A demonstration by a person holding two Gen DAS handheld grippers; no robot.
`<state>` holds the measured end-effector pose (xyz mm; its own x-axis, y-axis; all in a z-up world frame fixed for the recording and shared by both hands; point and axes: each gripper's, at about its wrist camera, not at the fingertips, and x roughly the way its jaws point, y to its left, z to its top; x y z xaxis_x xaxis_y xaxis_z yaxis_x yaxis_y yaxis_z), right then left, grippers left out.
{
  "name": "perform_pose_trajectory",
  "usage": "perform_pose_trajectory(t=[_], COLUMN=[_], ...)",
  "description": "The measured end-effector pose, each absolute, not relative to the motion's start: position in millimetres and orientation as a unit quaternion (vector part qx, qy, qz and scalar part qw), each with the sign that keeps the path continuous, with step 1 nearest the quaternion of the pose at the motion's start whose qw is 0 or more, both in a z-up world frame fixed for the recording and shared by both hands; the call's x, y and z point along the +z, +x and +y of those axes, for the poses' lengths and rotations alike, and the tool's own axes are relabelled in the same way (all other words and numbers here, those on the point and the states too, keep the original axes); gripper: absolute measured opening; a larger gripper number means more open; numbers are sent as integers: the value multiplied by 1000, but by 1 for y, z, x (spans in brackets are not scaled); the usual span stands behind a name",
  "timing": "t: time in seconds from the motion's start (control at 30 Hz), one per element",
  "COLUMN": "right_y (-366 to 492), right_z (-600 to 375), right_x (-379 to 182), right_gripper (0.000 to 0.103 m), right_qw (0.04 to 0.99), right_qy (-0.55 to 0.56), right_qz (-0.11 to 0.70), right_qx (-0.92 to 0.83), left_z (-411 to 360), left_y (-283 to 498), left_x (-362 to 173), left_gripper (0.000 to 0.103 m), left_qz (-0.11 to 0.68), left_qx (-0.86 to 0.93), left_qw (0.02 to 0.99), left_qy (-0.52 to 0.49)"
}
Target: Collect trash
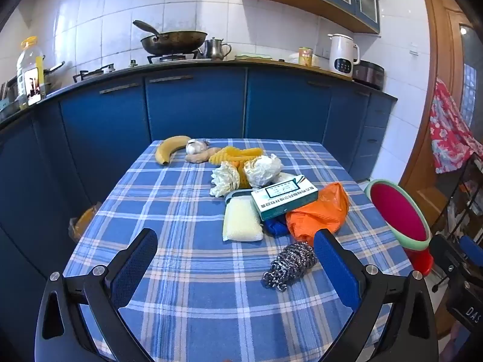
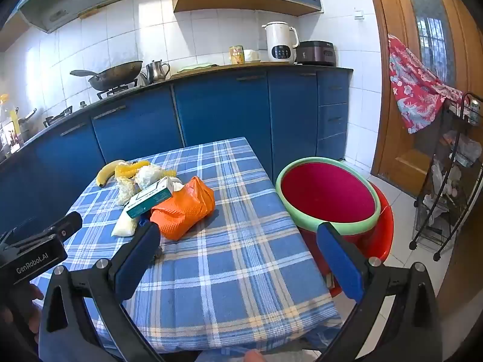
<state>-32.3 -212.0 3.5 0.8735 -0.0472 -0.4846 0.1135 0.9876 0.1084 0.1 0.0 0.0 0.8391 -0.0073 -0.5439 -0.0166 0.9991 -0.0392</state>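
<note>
A pile lies on the blue plaid table (image 1: 181,271): an orange plastic bag (image 1: 320,211) (image 2: 184,208), a green-and-white box (image 1: 283,196) (image 2: 151,199), crumpled white paper balls (image 1: 262,166), a yellow sponge (image 1: 241,220), a steel scourer (image 1: 291,264), yellow crinkled wrapping (image 1: 235,154). A red basin with a green rim (image 2: 326,193) (image 1: 398,211) stands beside the table's right edge. My left gripper (image 1: 235,259) is open above the near table, the scourer by its right finger. My right gripper (image 2: 238,250) is open above the table's right part, left finger near the bag.
A banana (image 1: 170,147) and garlic (image 1: 194,146) lie at the table's far edge. Blue cabinets (image 1: 196,105) with a wok (image 1: 172,40) and a kettle (image 1: 342,54) stand behind. A wire rack (image 2: 449,181) with a red cloth stands by the door on the right.
</note>
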Motion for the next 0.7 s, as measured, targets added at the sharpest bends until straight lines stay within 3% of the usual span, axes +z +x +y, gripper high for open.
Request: perform_pose_trajectory(t=[0.7], right_y=[-32], right_z=[-214], right_x=[3], right_gripper=[102], right_qw=[965], right_qy=[70], right_qz=[249], right_qx=[-42], left_z=[4], left_y=[-3], left_x=[5], left_gripper=[103], left_qz=[282], left_qx=[3], left_qw=[959], left_qy=[-26])
